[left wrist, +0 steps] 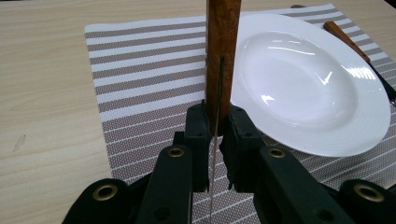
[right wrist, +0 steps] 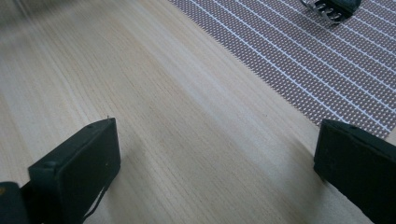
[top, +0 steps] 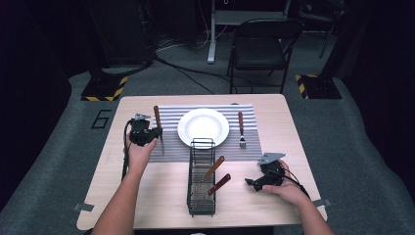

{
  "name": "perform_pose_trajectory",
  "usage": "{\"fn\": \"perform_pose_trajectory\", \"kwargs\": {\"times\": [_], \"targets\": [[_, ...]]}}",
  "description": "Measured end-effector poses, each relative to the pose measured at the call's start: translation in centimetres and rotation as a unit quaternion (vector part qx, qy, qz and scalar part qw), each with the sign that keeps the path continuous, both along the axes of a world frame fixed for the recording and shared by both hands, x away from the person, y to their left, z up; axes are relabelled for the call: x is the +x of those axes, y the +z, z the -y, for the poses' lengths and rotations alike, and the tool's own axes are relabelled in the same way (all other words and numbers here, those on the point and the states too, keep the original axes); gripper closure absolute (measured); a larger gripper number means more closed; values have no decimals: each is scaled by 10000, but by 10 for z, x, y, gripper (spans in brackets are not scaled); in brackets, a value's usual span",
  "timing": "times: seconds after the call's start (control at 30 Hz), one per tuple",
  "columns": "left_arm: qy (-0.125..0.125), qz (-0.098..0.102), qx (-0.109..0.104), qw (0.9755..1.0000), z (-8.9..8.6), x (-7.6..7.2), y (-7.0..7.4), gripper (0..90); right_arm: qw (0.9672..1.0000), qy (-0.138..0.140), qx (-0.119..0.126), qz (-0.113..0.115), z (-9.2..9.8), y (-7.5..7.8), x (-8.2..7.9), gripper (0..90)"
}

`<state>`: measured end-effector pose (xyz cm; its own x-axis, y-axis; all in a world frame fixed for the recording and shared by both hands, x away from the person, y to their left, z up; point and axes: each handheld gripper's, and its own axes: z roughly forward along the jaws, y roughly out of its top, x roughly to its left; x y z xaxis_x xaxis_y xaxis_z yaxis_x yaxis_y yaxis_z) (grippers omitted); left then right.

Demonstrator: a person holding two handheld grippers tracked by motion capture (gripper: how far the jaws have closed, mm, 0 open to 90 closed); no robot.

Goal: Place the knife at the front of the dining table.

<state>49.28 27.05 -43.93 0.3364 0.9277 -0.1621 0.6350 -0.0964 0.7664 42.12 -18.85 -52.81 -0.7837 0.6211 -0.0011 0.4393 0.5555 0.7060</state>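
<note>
My left gripper (top: 155,132) (left wrist: 216,126) is shut on a wooden-handled knife (top: 158,126) (left wrist: 222,56), held over the left side of the striped placemat (top: 171,117) (left wrist: 140,74). The handle points toward the far edge and the blade toward the person. A white plate (top: 203,127) (left wrist: 308,88) sits at the mat's middle, just right of the knife. A wooden-handled fork (top: 241,129) (left wrist: 355,44) lies on the mat right of the plate; its tines (right wrist: 327,9) show at the top of the right gripper view. My right gripper (top: 250,182) (right wrist: 215,163) rests low over bare table at the front right, open with nothing between its jaws.
A black wire cutlery basket (top: 201,178) lies in front of the plate with two wooden-handled utensils (top: 214,176) in it. The light wooden table (top: 161,196) has edges near both forearms. A folding chair (top: 262,46) stands beyond the far edge.
</note>
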Motion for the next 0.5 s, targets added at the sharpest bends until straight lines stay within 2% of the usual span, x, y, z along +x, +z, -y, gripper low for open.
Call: {"fn": "perform_pose_trajectory", "kwargs": {"times": [0.5], "targets": [[68, -67, -39, 9999, 7, 14, -7, 806, 10000, 0, 1, 0, 0, 0, 0, 0]]}}
